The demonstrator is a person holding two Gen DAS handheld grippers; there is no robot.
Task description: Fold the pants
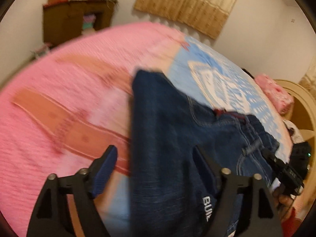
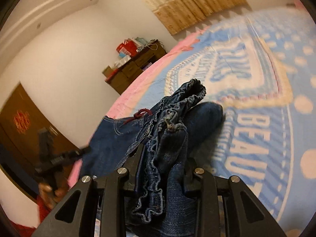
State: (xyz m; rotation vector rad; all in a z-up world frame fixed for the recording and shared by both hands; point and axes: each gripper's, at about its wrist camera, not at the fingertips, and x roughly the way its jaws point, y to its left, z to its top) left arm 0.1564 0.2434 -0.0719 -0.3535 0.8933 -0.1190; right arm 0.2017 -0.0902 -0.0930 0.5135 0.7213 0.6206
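Dark blue denim pants [image 1: 167, 130] with an elastic waistband and a red drawstring hang above the bed. In the left wrist view my left gripper [image 1: 156, 158] is open, its blue-padded fingers [image 1: 105, 169] spread wide, and the pants leg hangs between them. My right gripper [image 2: 164, 158] is shut on the bunched waistband [image 2: 167, 130] of the pants and holds them lifted. The right gripper also shows in the left wrist view [image 1: 284, 169], at the waistband edge. The left gripper shows blurred at the left of the right wrist view [image 2: 59, 158].
A bed with a pink cover [image 1: 59, 90] and a blue-and-white printed blanket [image 2: 266, 90] lies below. A pink pillow [image 1: 274, 92] and a cream headboard [image 1: 302, 106] stand at its end. A brown shelf unit [image 1: 75, 21] and a tan curtain [image 1: 187, 6] are at the wall.
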